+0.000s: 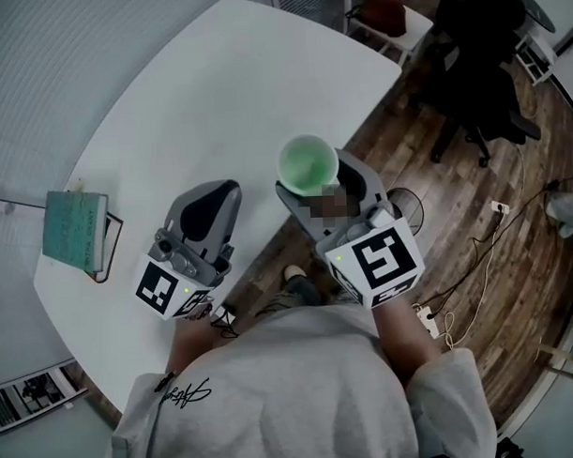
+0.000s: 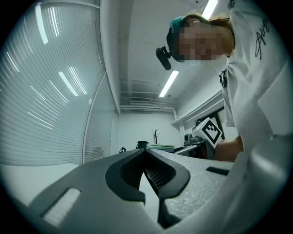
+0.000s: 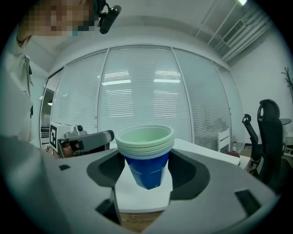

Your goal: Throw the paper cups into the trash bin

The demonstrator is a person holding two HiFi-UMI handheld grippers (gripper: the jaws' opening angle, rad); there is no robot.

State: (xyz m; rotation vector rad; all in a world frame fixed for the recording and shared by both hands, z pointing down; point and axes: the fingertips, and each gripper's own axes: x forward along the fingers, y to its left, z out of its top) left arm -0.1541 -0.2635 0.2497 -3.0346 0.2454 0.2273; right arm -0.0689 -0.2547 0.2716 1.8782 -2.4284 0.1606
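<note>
Head view: the right claw (image 1: 324, 182) pinches a nested stack of cups (image 1: 308, 163), upright and mouth up, pale green inside. The stack sits over the white tabletop's (image 1: 216, 94) near edge, at about 5 o'clock on its rounded outline, where the white meets the wood floor (image 1: 474, 226). Whether the bottom cup touches the tabletop cannot be told.

Right gripper view: the cups (image 3: 145, 153) stand between the two sides of the right claw (image 3: 146, 170). The outer cup is blue, and several pale rims are stacked at its top. White tabletop lies under the cups, with wood floor nearer the camera.

The left claw (image 1: 210, 200) lies at 9 o'clock from the cups, over the tabletop and apart from them. In the left gripper view, the left claw (image 2: 147, 171) is pressed together at its tips with nothing between, and it points up toward the ceiling.

A green book (image 1: 73, 229) rests near the tabletop's edge, at 9 o'clock from the left claw. A black chair (image 1: 478, 66) stands on the floor at 2 o'clock, well apart from the cups.
</note>
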